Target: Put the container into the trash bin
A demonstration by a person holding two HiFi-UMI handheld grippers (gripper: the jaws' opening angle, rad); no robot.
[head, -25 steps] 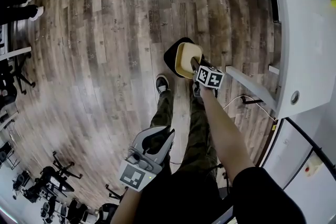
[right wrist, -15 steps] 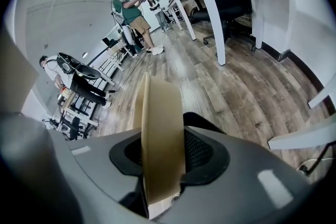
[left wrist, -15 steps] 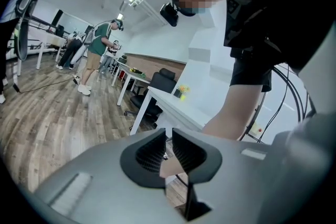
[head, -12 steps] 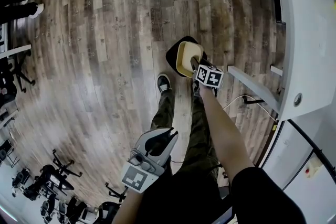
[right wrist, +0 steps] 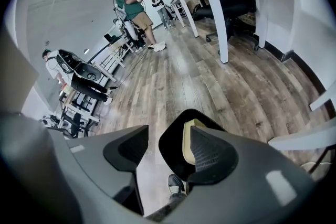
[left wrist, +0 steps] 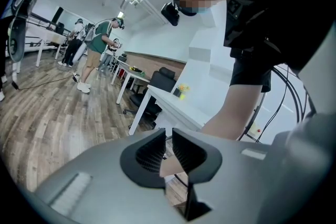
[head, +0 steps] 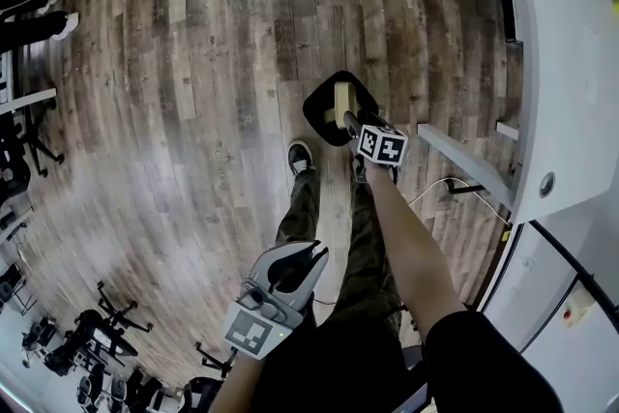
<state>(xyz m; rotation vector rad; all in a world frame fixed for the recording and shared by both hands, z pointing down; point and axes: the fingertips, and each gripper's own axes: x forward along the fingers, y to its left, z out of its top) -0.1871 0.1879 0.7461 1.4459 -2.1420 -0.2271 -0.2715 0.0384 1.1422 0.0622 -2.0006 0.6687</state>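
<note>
- Just under the right gripper (head: 352,119), a black bin (head: 319,111) stands on the plank floor (head: 193,63), its mouth facing up at the jaws.
- Inside that bin, beneath the jaw tips, the beige container (head: 340,100) stands on edge, tilted against the bin's inner wall.
- In the right gripper view, the right gripper (right wrist: 168,140) has its jaws wide apart and opening. The pads press on nothing.
- In that view the container (right wrist: 187,145) lies down in the bin (right wrist: 195,113), close beside the inner face of the jaw at the picture's right and partly hidden by it. Whether it brushes that pad I cannot tell.
- Nearer than the bin, below the gap between the jaws, shows the toe of the person's shoe (right wrist: 176,184).
- In the head view, a white desk (head: 571,63) runs to the right of that gripper, with one of its rails close beside the marker cube.
- The left gripper (head: 308,256) hangs well apart from the bin, low beside the person's trouser leg (head: 302,203).
- In its own view, the left gripper (left wrist: 167,147) has its jaws nearly together. Only a thin slit is left between the ribbed pads, and nothing is in it.
</note>
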